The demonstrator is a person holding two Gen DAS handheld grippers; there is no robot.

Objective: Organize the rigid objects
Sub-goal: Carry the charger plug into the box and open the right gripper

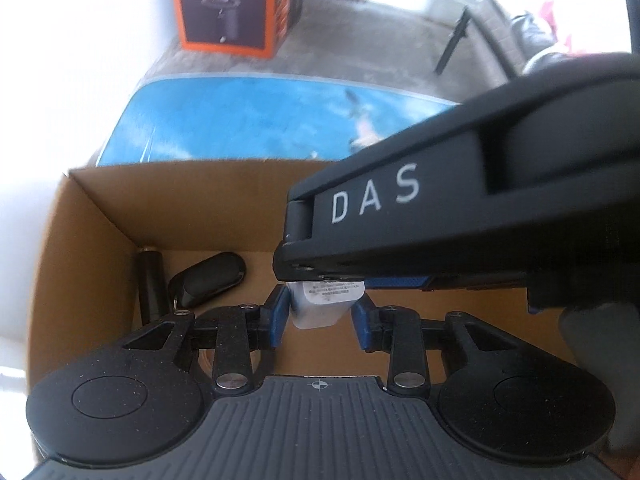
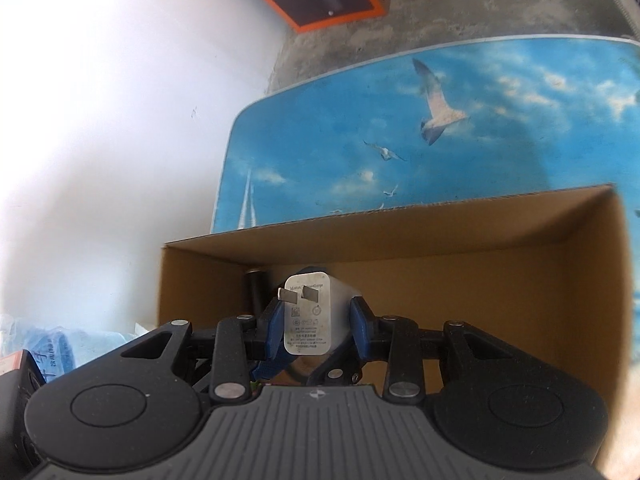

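Observation:
A white wall charger (image 1: 326, 308) hangs over an open cardboard box (image 1: 180, 208), and both grippers grip it. My left gripper (image 1: 320, 316) has its blue pads against the charger's two sides. From the right, my right gripper (image 1: 340, 278) reaches in over the charger's top. In the right wrist view, the charger (image 2: 308, 316) shows its two prongs and printed face, and the right gripper (image 2: 316, 320) is shut on it above the box (image 2: 440, 248). A black cylinder (image 1: 150, 284) and a black key fob (image 1: 208, 278) lie in the box's left corner.
The box stands on a blue sky-and-gull mat (image 2: 480, 120) on a grey concrete floor. An orange product box (image 1: 228, 4) stands farther back by a white wall. Thin black legs (image 1: 452, 36) rise at the back right. Bluish plastic bags (image 2: 60, 344) lie left of the box.

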